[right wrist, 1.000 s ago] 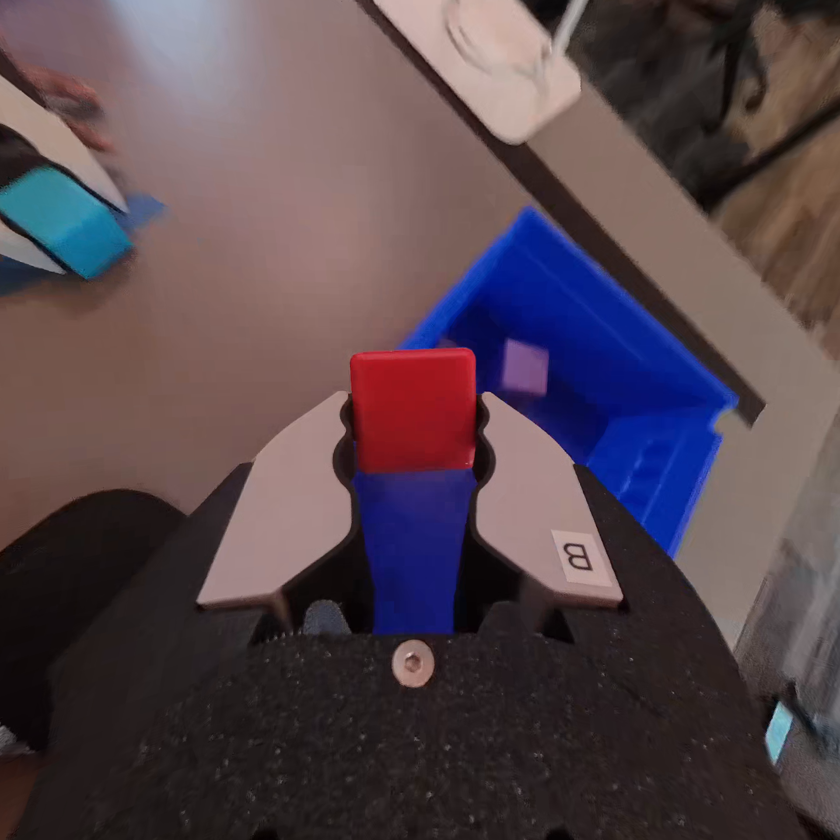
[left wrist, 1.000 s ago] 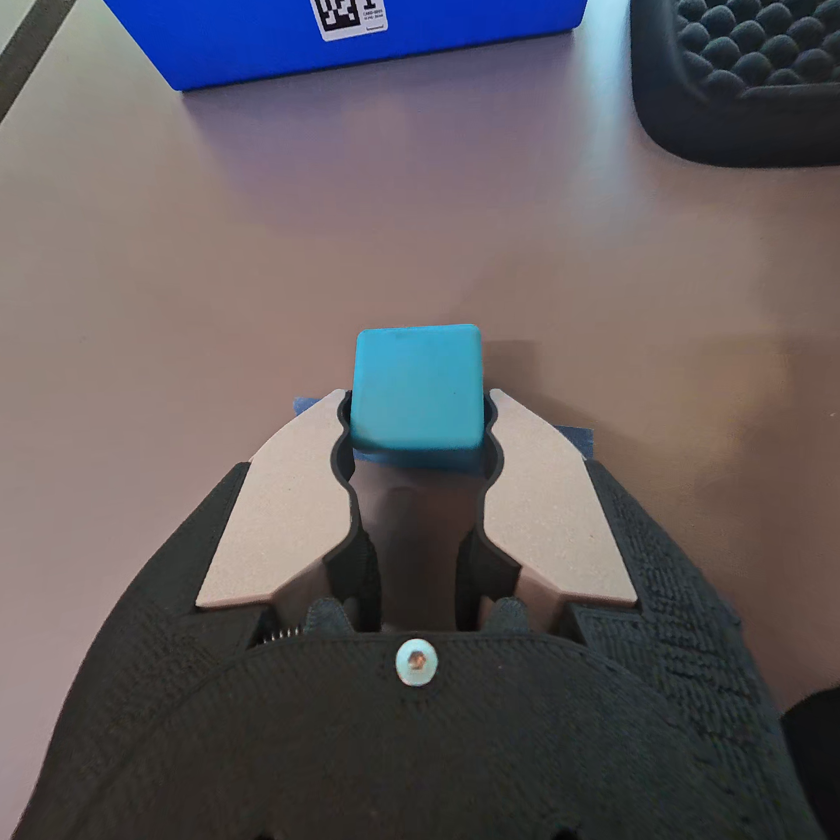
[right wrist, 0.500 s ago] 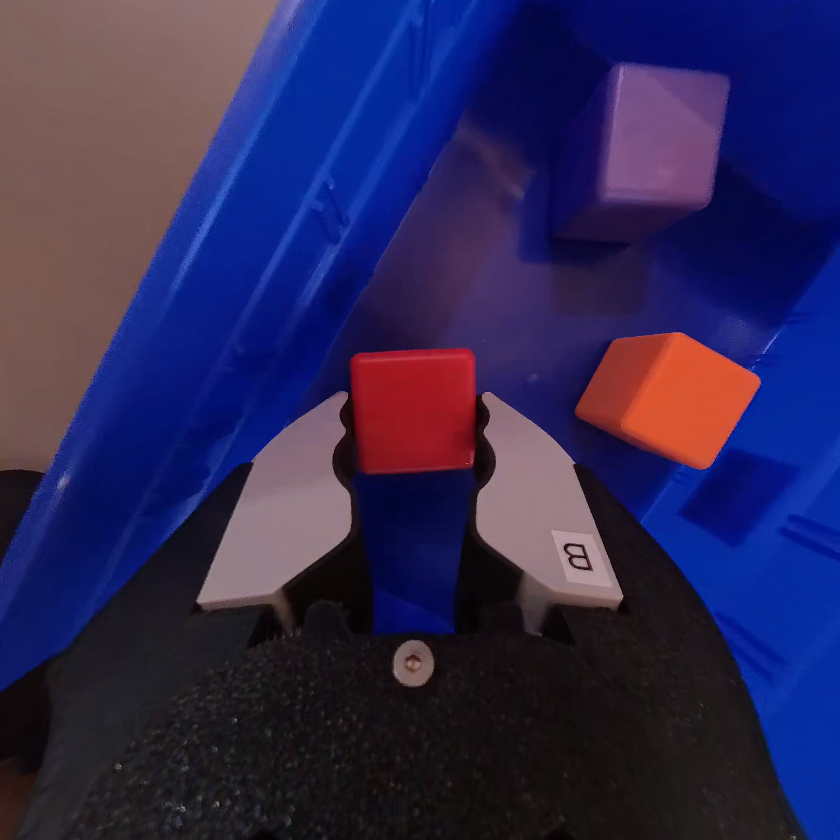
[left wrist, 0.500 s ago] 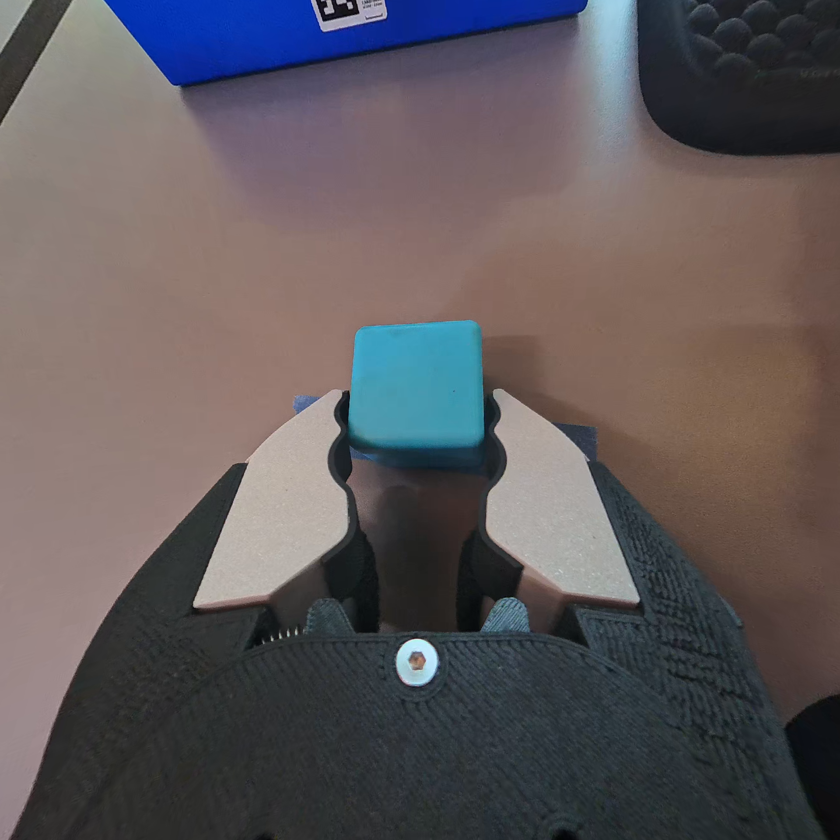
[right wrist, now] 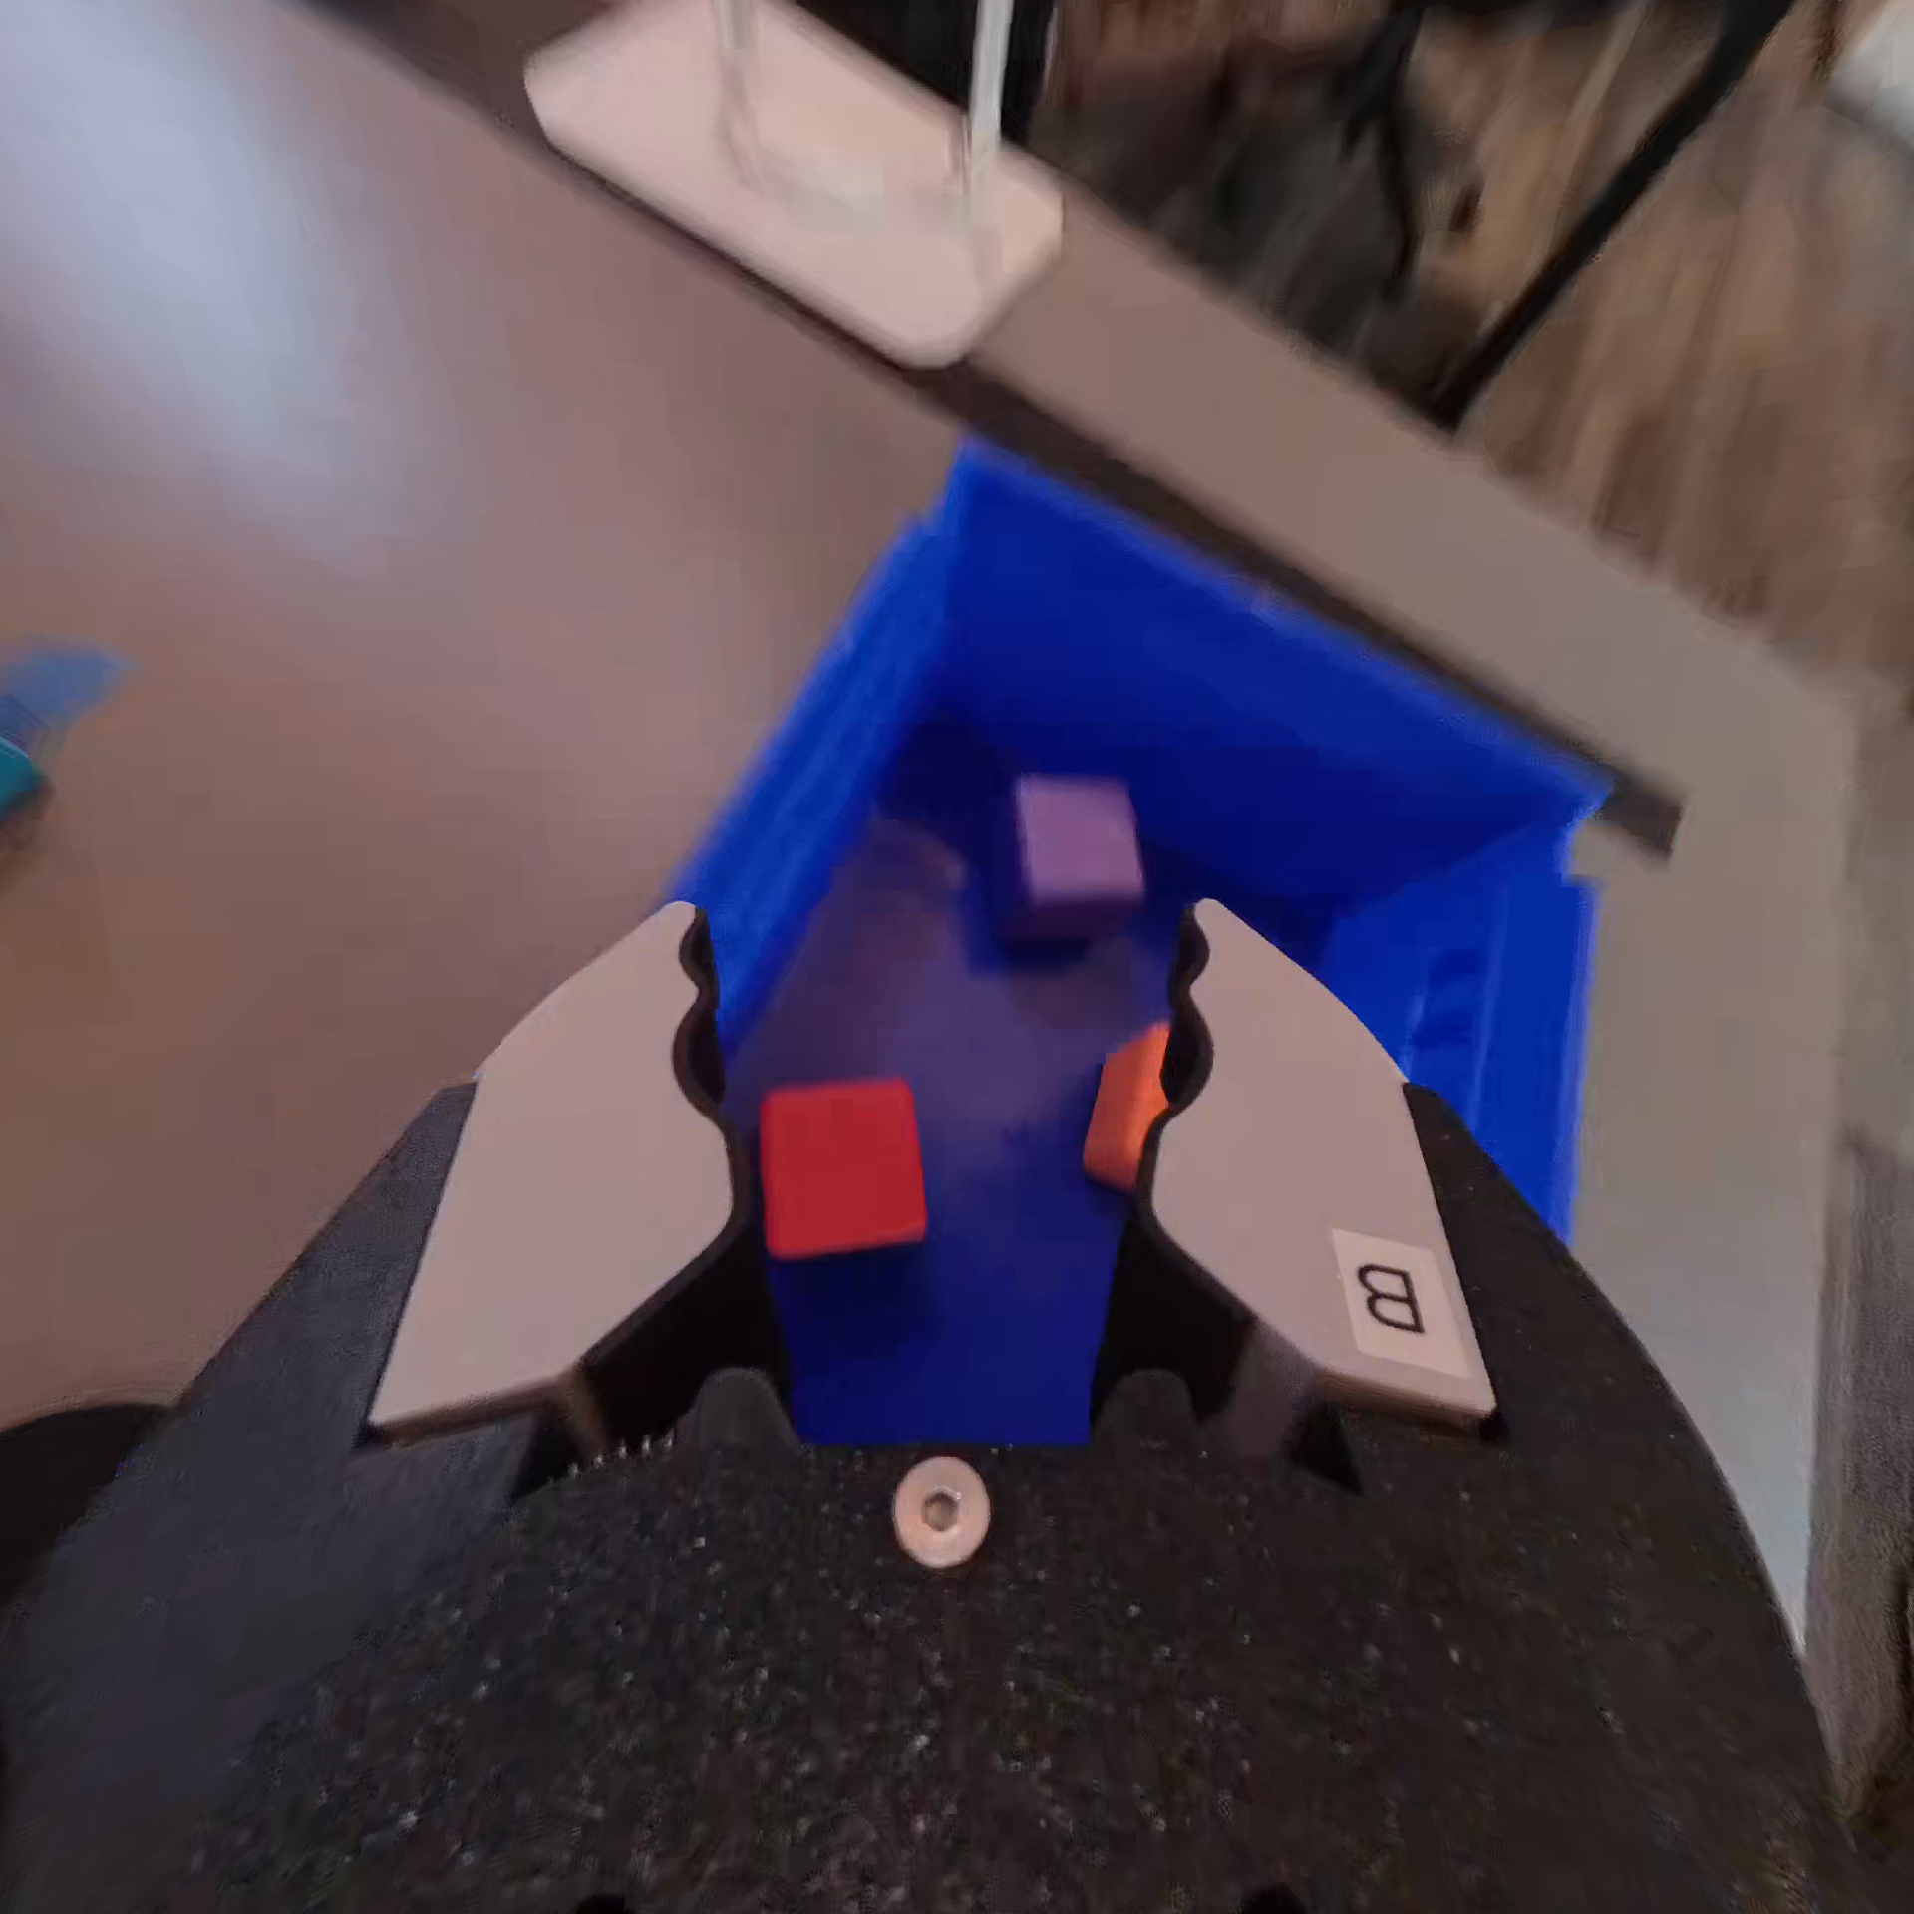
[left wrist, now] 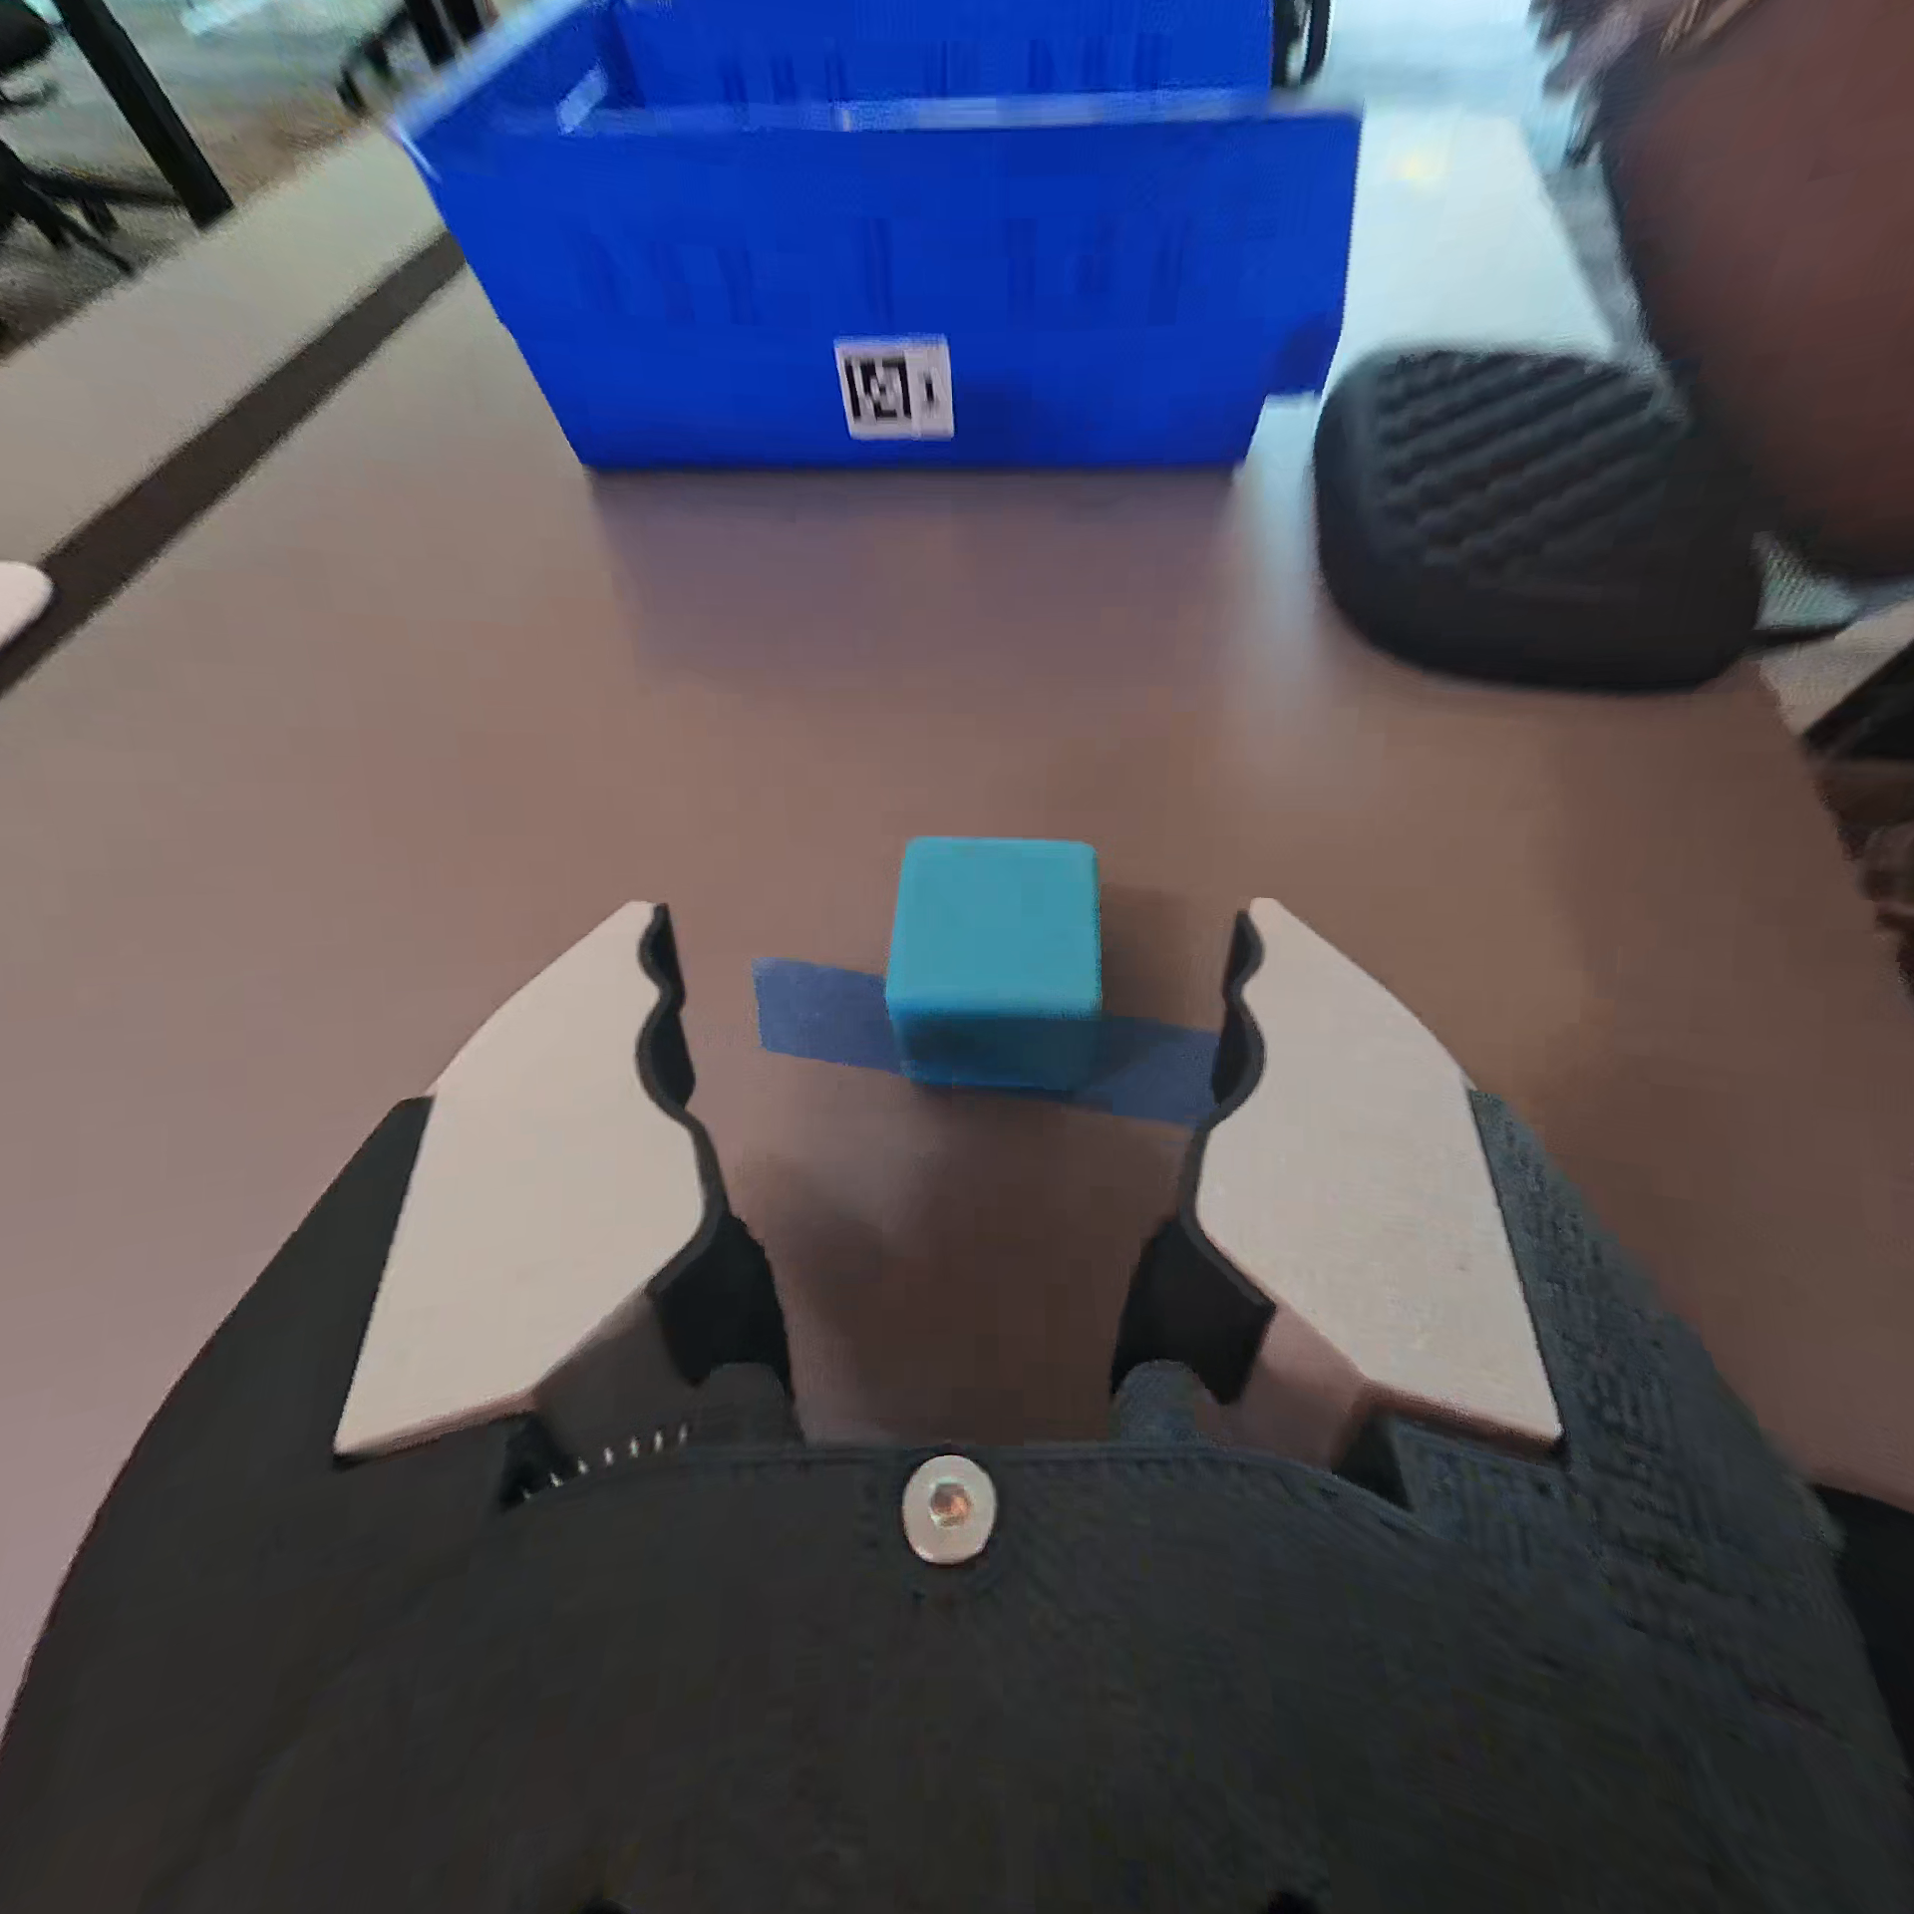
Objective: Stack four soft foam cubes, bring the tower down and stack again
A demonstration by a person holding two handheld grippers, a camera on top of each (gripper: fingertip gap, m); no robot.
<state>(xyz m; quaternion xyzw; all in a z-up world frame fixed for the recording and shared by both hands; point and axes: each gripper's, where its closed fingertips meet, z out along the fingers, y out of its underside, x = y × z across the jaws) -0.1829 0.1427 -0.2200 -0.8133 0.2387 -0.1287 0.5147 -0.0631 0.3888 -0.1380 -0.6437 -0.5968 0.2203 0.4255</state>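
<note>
In the left wrist view a teal foam cube [left wrist: 992,958] stands on the table on a strip of blue tape [left wrist: 829,1020]. My left gripper [left wrist: 948,927] is wide open just behind it, and neither pad touches the cube. In the right wrist view my right gripper [right wrist: 937,922] is open above a blue bin [right wrist: 1191,663]. A red cube [right wrist: 841,1165], a purple cube [right wrist: 1075,849] and an orange cube [right wrist: 1127,1103] lie on the bin's floor. The red cube is free of both pads.
The blue bin [left wrist: 891,259] stands beyond the teal cube in the left wrist view. A black textured pad [left wrist: 1523,518] lies at the right. A white flat device [right wrist: 798,176] lies near the table's edge in the right wrist view. There is about 30 cm between the tips of the two grippers. The white flat device [right wrist: 798,176] sits 35 cm or so from the ends of my left fingers.
My left gripper opened, let go of the teal cube and pulled back. My right gripper opened, dropped the red cube into the bin and rose above it.
</note>
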